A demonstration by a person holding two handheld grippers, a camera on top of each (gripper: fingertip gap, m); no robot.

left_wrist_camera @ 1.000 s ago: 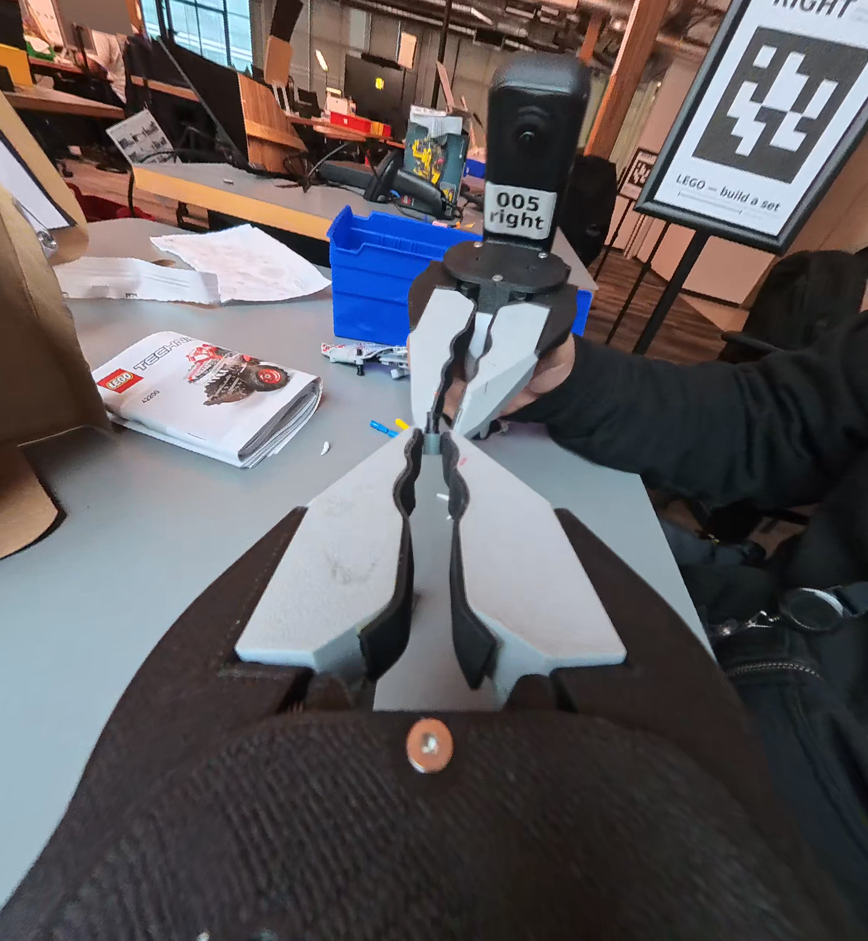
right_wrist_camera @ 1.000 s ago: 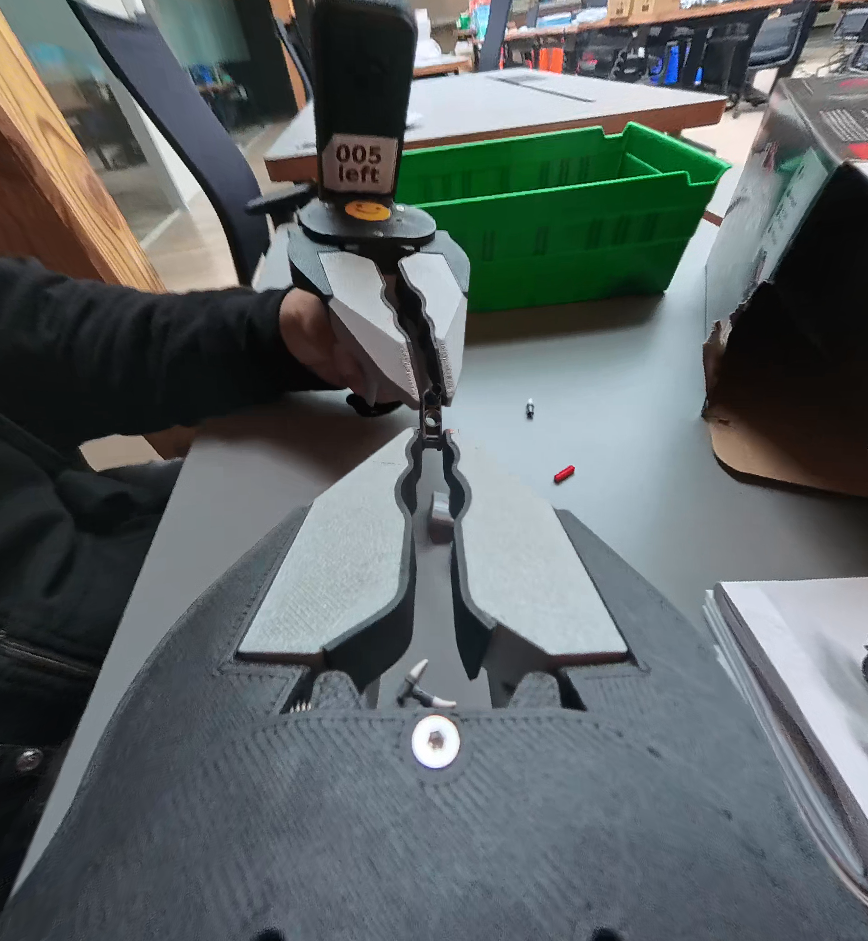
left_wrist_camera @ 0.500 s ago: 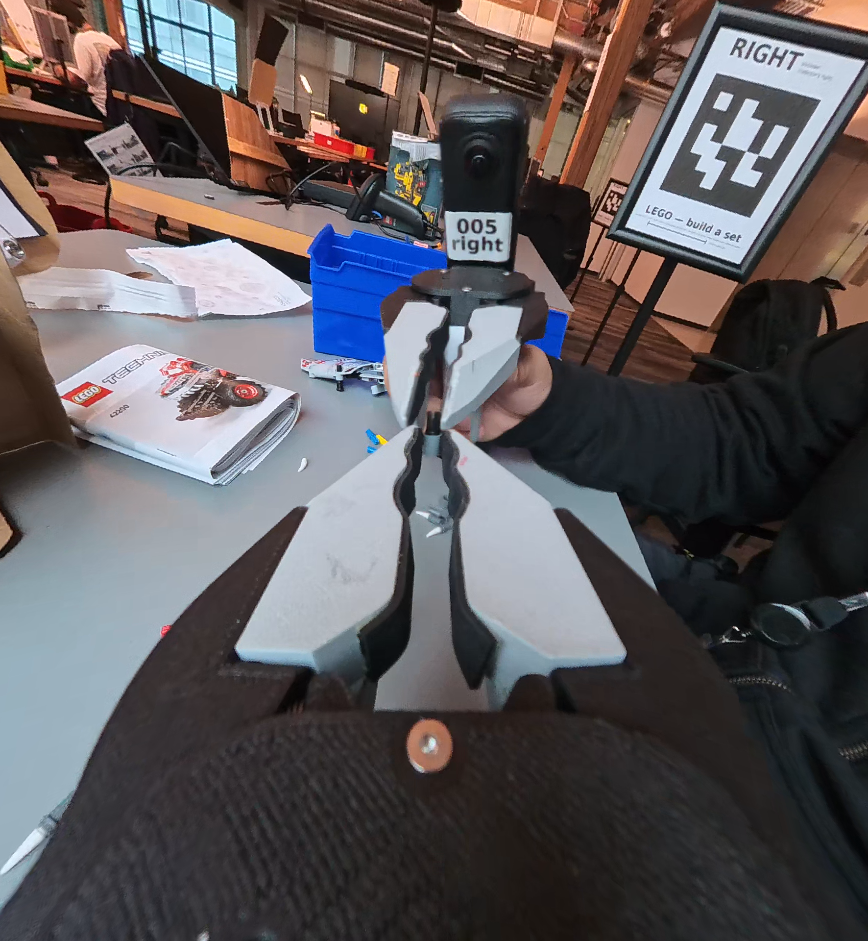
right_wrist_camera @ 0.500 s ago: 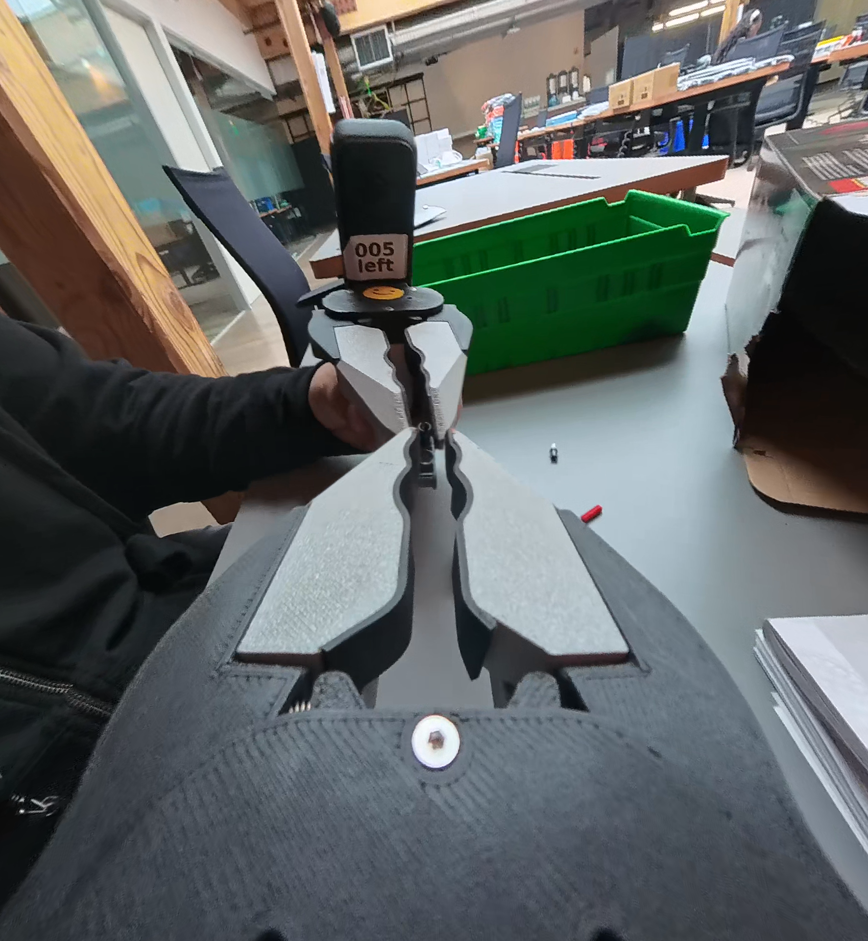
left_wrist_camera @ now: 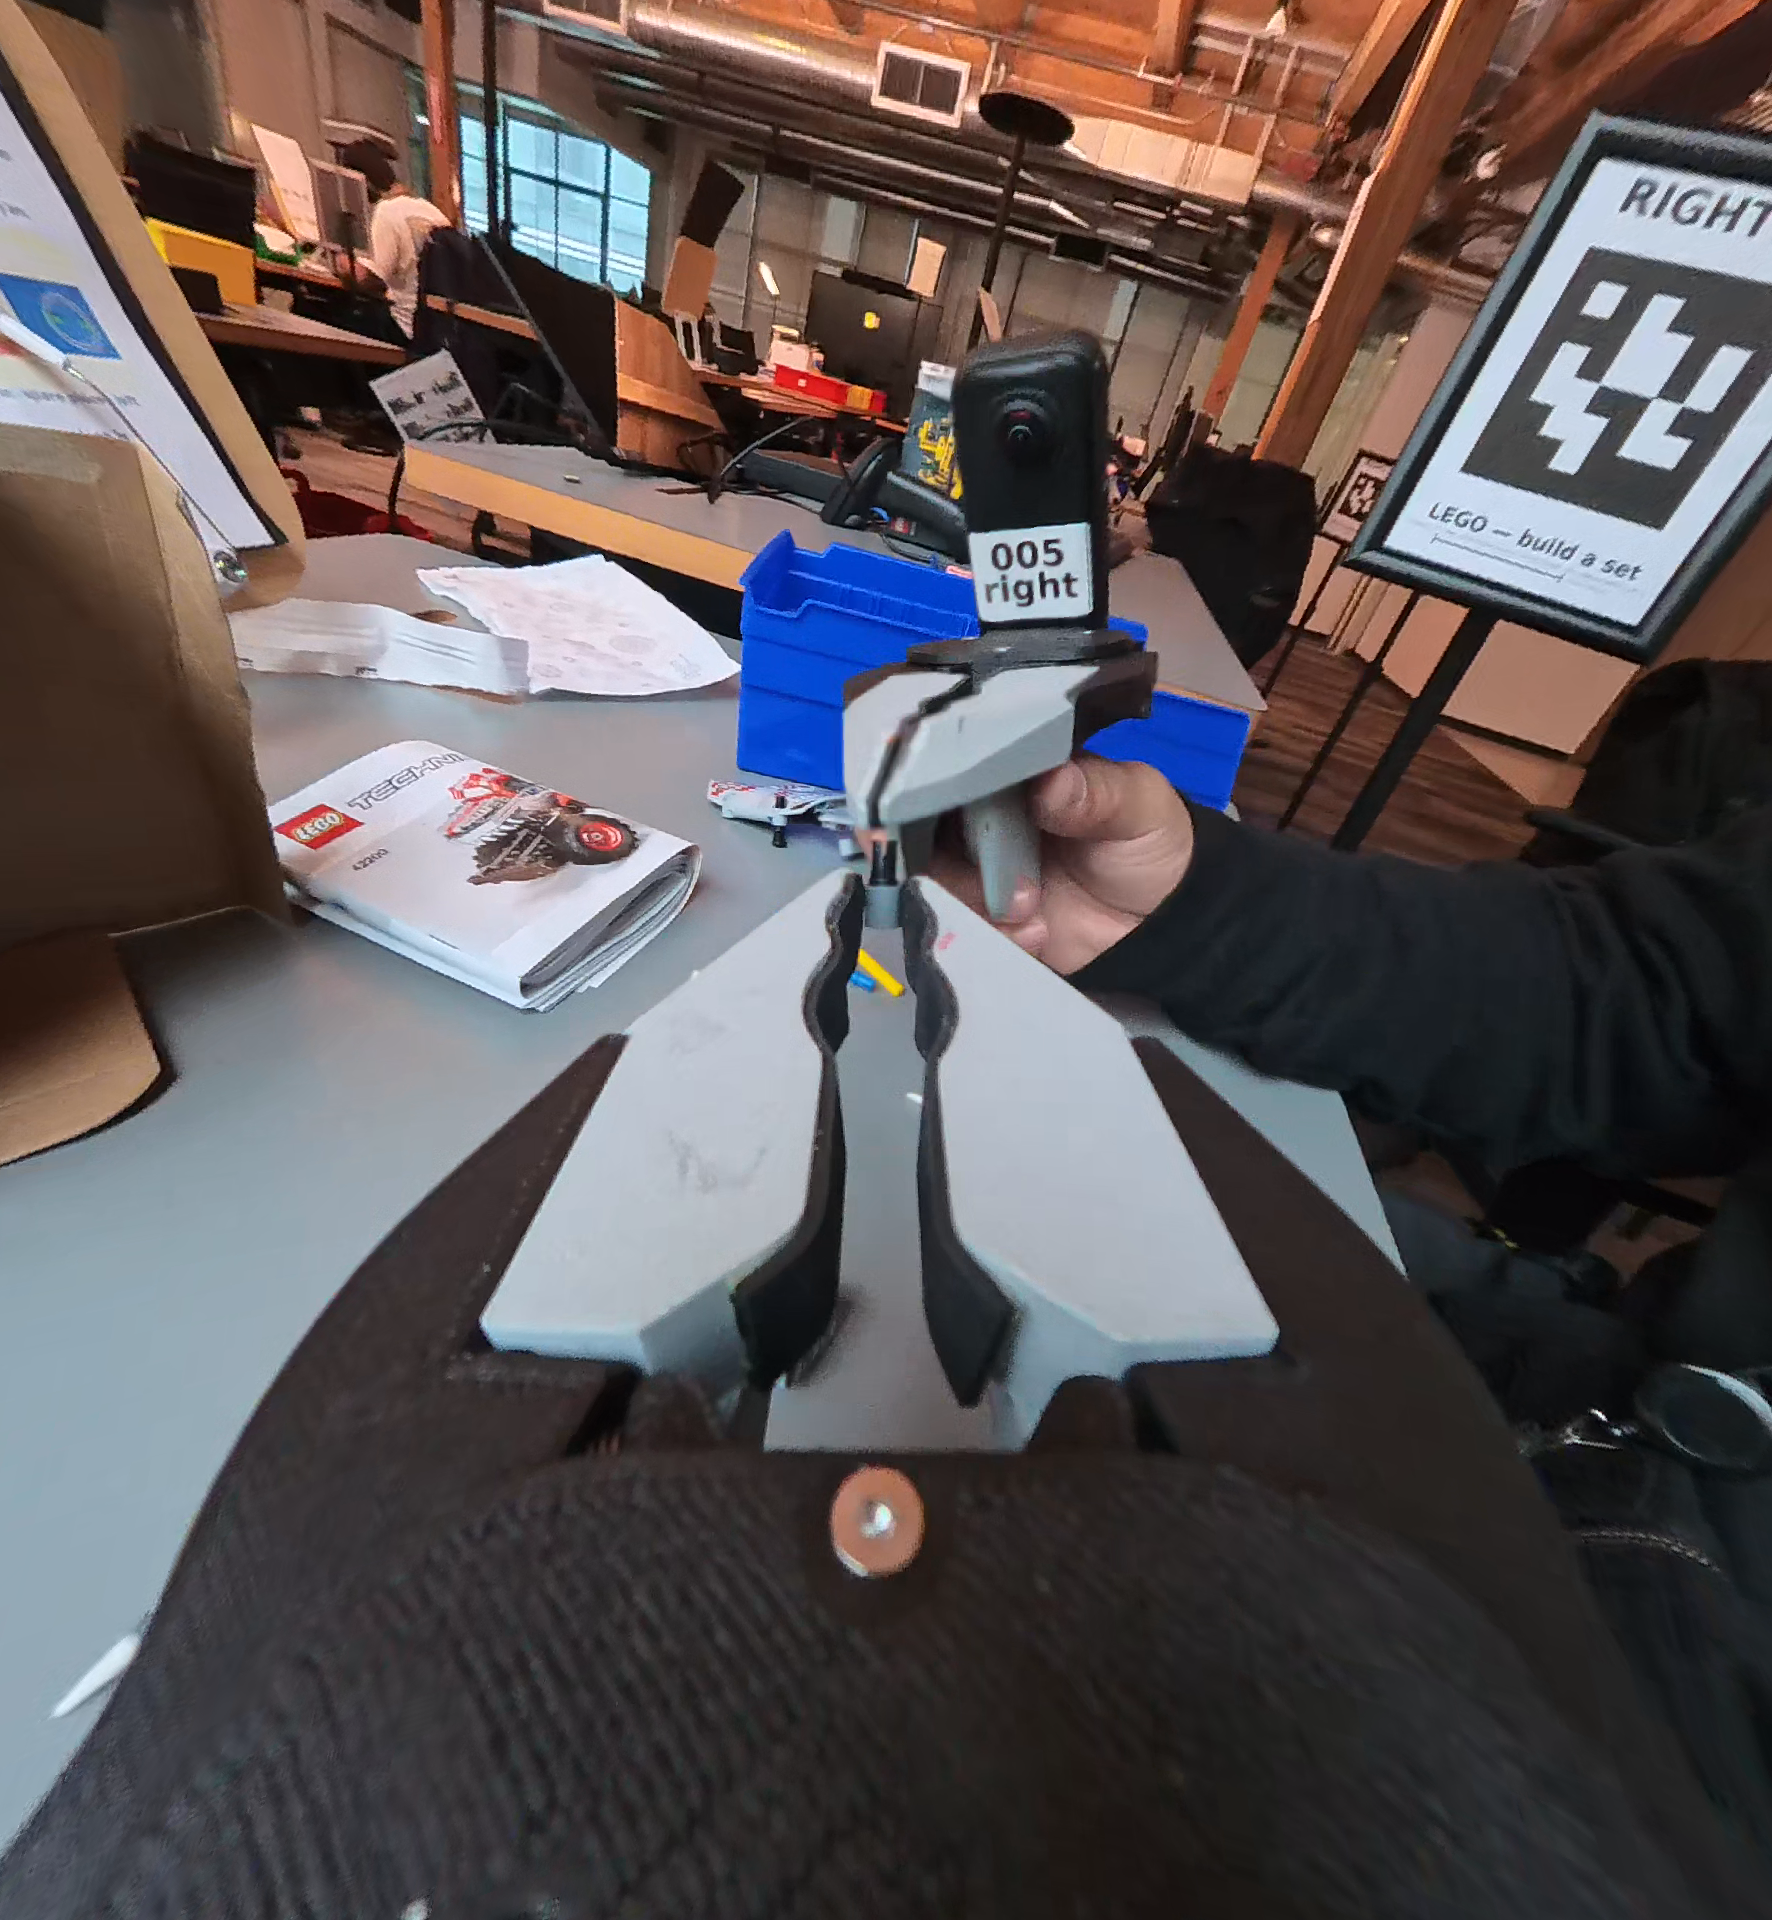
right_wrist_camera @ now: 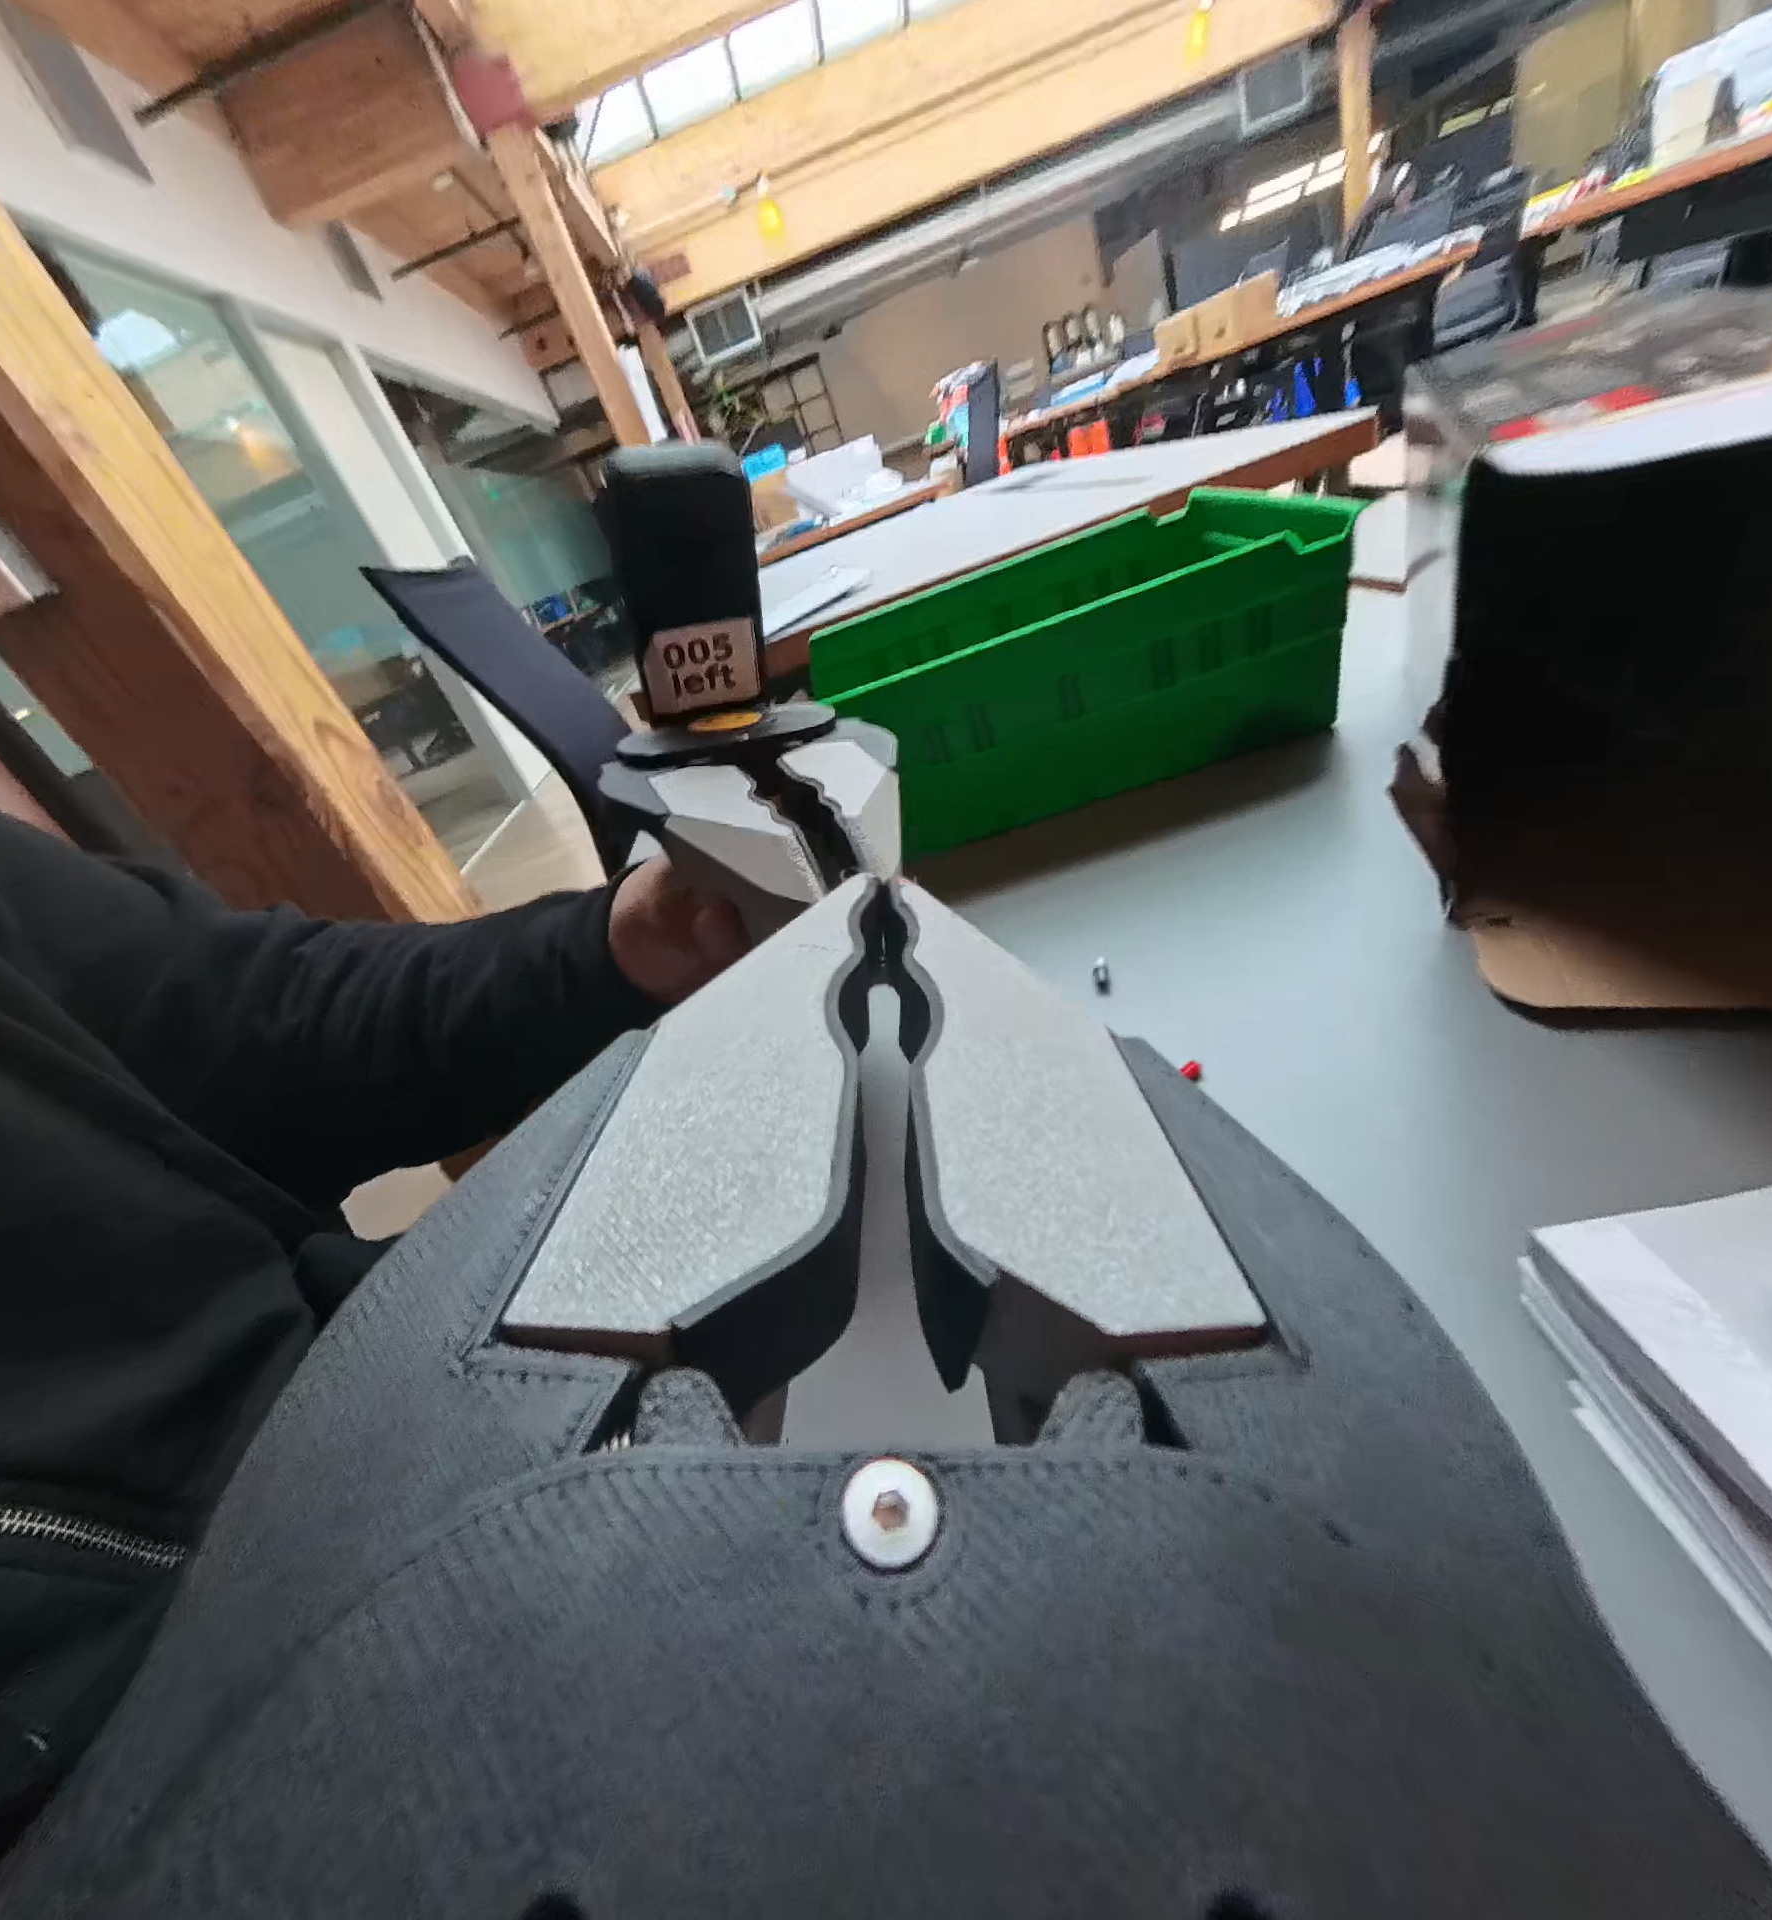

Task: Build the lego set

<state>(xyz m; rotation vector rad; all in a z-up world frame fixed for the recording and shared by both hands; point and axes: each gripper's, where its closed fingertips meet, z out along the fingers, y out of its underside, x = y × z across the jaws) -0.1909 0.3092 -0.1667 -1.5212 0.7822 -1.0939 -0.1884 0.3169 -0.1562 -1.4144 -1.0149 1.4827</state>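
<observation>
My left gripper (left_wrist_camera: 880, 902) is shut on a small grey lego piece (left_wrist_camera: 882, 910) at its tips, held above the grey table (left_wrist_camera: 362, 1091). My right gripper (left_wrist_camera: 887, 847) faces it tip to tip, tilted sideways, and is shut on a small dark lego piece (left_wrist_camera: 877, 858) that meets the grey one. In the right wrist view my right gripper (right_wrist_camera: 880, 896) has its tips pressed together, touching the left gripper (right_wrist_camera: 846, 847) opposite; the pieces are mostly hidden there. A hand in a black sleeve holds each gripper.
An instruction booklet (left_wrist_camera: 487, 862), a cardboard box (left_wrist_camera: 61, 707), a blue bin (left_wrist_camera: 840, 644), a part-built lego assembly (left_wrist_camera: 778, 805) and yellow and blue pieces (left_wrist_camera: 877, 977) are on the table. A green bin (right_wrist_camera: 1079, 665), black box (right_wrist_camera: 1640, 675), red pin (right_wrist_camera: 1190, 1068) and black pin (right_wrist_camera: 1101, 975) lie opposite. Both grippers' tips are close together, under 4 cm apart.
Both grippers have risen higher above the table and stay tip to tip. The right gripper has rolled sideways. Both stay shut on their pieces.
</observation>
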